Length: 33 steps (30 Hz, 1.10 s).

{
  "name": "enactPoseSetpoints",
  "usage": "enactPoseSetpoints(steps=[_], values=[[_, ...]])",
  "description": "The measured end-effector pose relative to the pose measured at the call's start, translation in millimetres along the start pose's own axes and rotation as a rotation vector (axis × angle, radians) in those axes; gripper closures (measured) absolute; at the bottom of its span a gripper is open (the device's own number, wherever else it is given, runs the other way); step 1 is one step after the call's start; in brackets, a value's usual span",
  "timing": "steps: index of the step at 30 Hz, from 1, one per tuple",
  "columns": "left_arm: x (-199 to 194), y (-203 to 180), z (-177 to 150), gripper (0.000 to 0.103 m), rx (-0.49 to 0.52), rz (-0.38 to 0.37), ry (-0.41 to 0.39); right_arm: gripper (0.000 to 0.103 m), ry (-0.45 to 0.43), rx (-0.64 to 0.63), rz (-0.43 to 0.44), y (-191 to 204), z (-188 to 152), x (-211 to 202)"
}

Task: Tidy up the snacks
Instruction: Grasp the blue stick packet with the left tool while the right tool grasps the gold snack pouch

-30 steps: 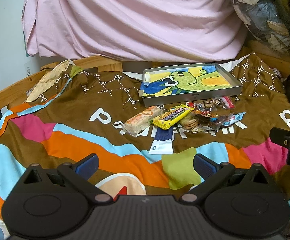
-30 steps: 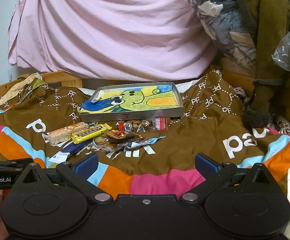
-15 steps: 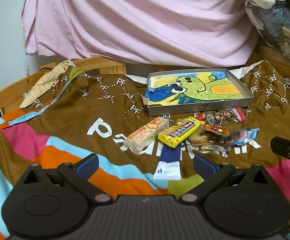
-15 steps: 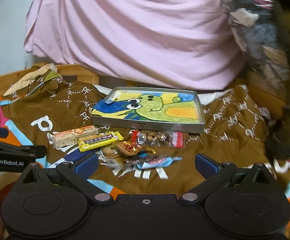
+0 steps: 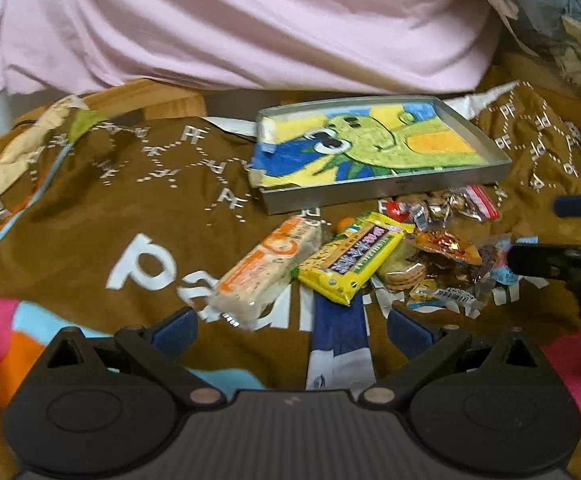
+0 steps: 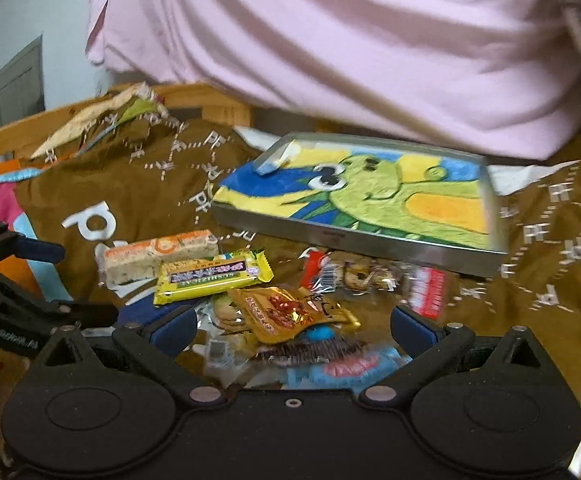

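A pile of snacks lies on the brown cloth in front of a shallow metal tray [image 5: 390,190] [image 6: 354,242] lined with a green cartoon picture. Leftmost is an orange-and-white wrapped bar [image 5: 268,266] [image 6: 162,254], then a yellow bar [image 5: 354,258] [image 6: 210,276], a gold packet [image 5: 448,246] [image 6: 286,312], round biscuits [image 5: 404,274] and a red-ended clear packet [image 6: 386,280]. A dark blue sachet [image 5: 340,332] lies nearest. My left gripper [image 5: 290,328] is open just short of the orange bar and blue sachet. My right gripper [image 6: 290,328] is open over the gold packet and a light blue packet [image 6: 354,368].
A brown patterned cloth [image 5: 90,208] with pink, orange and blue patches covers the surface. Pink fabric [image 5: 250,20] hangs behind the tray. A wooden rail [image 5: 150,98] runs at the back left. The right gripper's fingers [image 5: 550,264] show at the right edge of the left wrist view.
Both grippers have moved forward and lower toward the snack pile, which now looms larger. Both stay open. The snacks and tray have not moved.
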<state>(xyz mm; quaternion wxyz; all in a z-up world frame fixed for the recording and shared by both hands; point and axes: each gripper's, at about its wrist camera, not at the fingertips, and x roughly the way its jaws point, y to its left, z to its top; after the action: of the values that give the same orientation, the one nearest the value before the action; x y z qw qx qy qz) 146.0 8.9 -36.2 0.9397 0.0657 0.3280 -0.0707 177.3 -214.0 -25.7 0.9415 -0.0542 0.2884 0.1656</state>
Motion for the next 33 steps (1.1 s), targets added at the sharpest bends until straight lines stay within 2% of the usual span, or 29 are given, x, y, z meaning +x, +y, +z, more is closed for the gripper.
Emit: enactPoseSetpoints(steps=[5, 10, 17, 22, 24, 27, 30, 33], values=[[22, 2, 2, 0.001, 0.011, -0.050, 0.054, 0.001, 0.074, 0.054, 0.066, -13, 7, 40], [43, 0, 8, 0.011, -0.011, -0.093, 0.140, 0.001, 0.114, 0.074, 0.122, -16, 6, 64], [49, -13, 9, 0.026, 0.044, -0.075, 0.190, 0.008, 0.155, 0.070, 0.160, -23, 1, 78], [51, -15, 10, 0.040, 0.025, -0.084, 0.203, 0.013, 0.159, 0.104, 0.176, -27, 0, 78], [54, -14, 12, 0.049, 0.009, -0.081, 0.209, 0.013, 0.164, 0.139, 0.197, -30, 0, 78], [59, -10, 14, 0.053, -0.027, -0.087, 0.232, 0.010, 0.167, 0.174, 0.236, -35, 4, 74], [60, -13, 15, 0.062, -0.007, -0.073, 0.240, 0.008, 0.168, 0.227, 0.265, -39, 10, 73], [60, -15, 16, 0.063, -0.009, -0.063, 0.245, 0.008, 0.190, 0.311, 0.252, -45, 13, 86]])
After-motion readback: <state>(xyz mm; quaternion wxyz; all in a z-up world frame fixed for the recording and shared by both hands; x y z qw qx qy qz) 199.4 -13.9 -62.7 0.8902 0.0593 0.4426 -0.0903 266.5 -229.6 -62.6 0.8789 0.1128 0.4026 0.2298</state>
